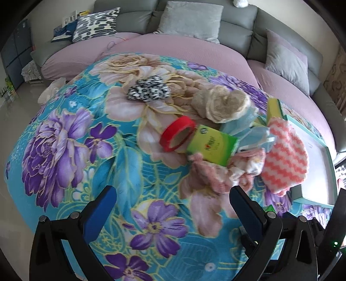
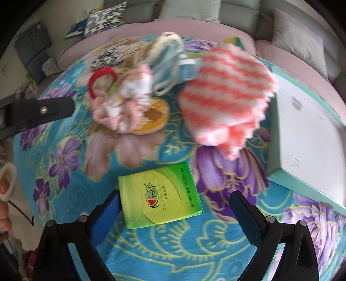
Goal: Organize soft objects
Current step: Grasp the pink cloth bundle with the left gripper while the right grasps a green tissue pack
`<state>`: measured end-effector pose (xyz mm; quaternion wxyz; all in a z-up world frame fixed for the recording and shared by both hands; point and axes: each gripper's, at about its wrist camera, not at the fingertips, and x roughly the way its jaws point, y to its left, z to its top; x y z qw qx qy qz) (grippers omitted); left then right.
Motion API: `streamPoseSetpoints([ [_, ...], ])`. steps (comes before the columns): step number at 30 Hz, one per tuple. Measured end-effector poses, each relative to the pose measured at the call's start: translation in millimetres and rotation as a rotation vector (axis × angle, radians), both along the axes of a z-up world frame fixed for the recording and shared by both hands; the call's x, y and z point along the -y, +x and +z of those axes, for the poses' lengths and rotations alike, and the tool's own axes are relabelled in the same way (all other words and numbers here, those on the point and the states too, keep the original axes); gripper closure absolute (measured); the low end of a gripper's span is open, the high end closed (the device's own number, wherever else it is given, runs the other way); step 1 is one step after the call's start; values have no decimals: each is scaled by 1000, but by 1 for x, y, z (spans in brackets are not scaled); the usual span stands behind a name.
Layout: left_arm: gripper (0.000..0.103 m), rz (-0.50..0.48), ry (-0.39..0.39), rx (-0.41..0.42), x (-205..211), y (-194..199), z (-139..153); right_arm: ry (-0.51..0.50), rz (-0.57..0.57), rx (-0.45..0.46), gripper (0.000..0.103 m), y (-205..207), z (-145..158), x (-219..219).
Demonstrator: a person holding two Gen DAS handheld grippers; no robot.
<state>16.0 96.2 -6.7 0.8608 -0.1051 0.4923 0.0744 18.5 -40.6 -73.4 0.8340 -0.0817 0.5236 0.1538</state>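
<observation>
On the floral blanket (image 1: 71, 138) a pile holds a pink-and-white zigzag cloth (image 1: 285, 155) (image 2: 227, 86), crumpled pink cloth (image 1: 218, 173) (image 2: 121, 101), light blue cloth (image 1: 248, 129) (image 2: 168, 62), a beige fluffy piece (image 1: 222, 103) and a black-and-white fuzzy piece (image 1: 148, 88) (image 2: 107, 57). My left gripper (image 1: 173, 207) hangs open in front of the pink cloth, holding nothing. A green tissue pack (image 2: 160, 196) lies flat on the blanket between the fingers of my open right gripper (image 2: 177, 209), close to the left finger.
A red tape roll (image 1: 177, 137) (image 2: 101, 77) and a second green tissue pack (image 1: 213, 147) lie in the pile, a round wooden disc (image 2: 153, 116) under the pink cloth. A white tray with teal rim (image 1: 313, 151) (image 2: 302, 134) sits at right. A grey sofa with cushions (image 1: 190, 19) stands behind.
</observation>
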Motion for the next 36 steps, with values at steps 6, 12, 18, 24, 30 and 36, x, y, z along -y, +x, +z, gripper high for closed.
streamPoseSetpoints([
  [6,0,-47,-23,-54,25,23,-4,56,-20,17,17,11,2,4],
  [12,0,-14,-94,-68,36,41,-13,88,-26,14,27,11,9,14],
  [18,21,9,-122,-60,32,43,-22,101,-48,15,33,7,15,34],
  [24,54,-14,-196,-31,34,41,-25,109,-51,14,36,4,15,43],
  [30,81,-31,-222,-11,36,38,-25,123,-66,11,37,-2,17,50],
  [36,92,-39,-241,28,28,18,-12,143,-66,22,37,-9,25,59],
])
